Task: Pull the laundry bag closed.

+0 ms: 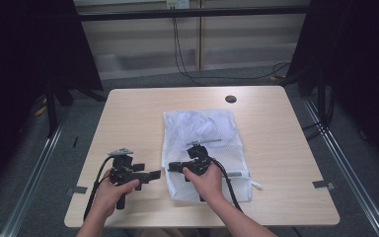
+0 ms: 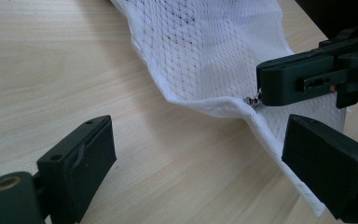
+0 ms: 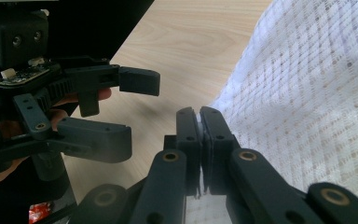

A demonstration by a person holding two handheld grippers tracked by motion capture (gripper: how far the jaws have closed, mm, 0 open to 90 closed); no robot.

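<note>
The right gripper (image 1: 173, 167) is clamped tight on the left edge of the white mesh laundry bag (image 1: 205, 133), its jaws pinching the hem at the metal zipper pull (image 2: 252, 101). Just beside it, the left gripper (image 1: 154, 175) has its jaws spread apart with nothing between them, pointing toward that edge. The bag lies flat on the pale wooden tabletop (image 1: 128, 113), near its middle.

Overhead light is hitting the counter (image 1: 128, 113) evenly; corners at 10 and 2 o'clock are sitting in deep dark. Soft shadows are falling under the hands. Gripper views are showing near tool parts blurred, mesh bag (image 2: 214, 51) slightly washed out.
</note>
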